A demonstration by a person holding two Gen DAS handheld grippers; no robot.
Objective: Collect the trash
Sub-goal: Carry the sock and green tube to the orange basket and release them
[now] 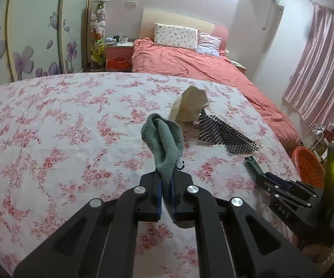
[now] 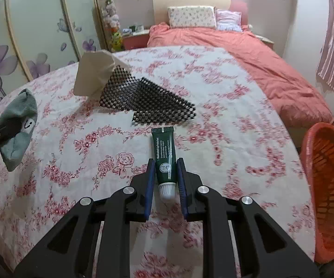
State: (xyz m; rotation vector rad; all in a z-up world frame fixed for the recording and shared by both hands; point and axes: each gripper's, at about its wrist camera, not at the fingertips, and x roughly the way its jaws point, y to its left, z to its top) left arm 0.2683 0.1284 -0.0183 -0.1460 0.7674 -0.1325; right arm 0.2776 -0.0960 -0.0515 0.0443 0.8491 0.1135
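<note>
My left gripper (image 1: 167,173) is shut on a grey-green sock (image 1: 164,139), which stands up out of its blue pads above the floral cloth. In the right wrist view the same sock (image 2: 18,125) hangs at the far left. My right gripper (image 2: 165,162) is shut on a dark green tube (image 2: 164,148) with a white cap; the pads press its sides near the cap end. The left wrist view shows that tube (image 1: 252,163) sticking out of the right gripper (image 1: 259,176). Beyond it lie a black mesh mat (image 2: 148,99) and a crumpled cream paper (image 2: 95,71).
The floral cloth surface (image 2: 236,92) curves away to an edge on the right. An orange plastic basket (image 2: 329,185) stands beside that edge, low on the right. Behind are a bed with a salmon cover (image 2: 259,53), a flower-printed wardrobe (image 2: 16,53) and pink curtains (image 1: 317,69).
</note>
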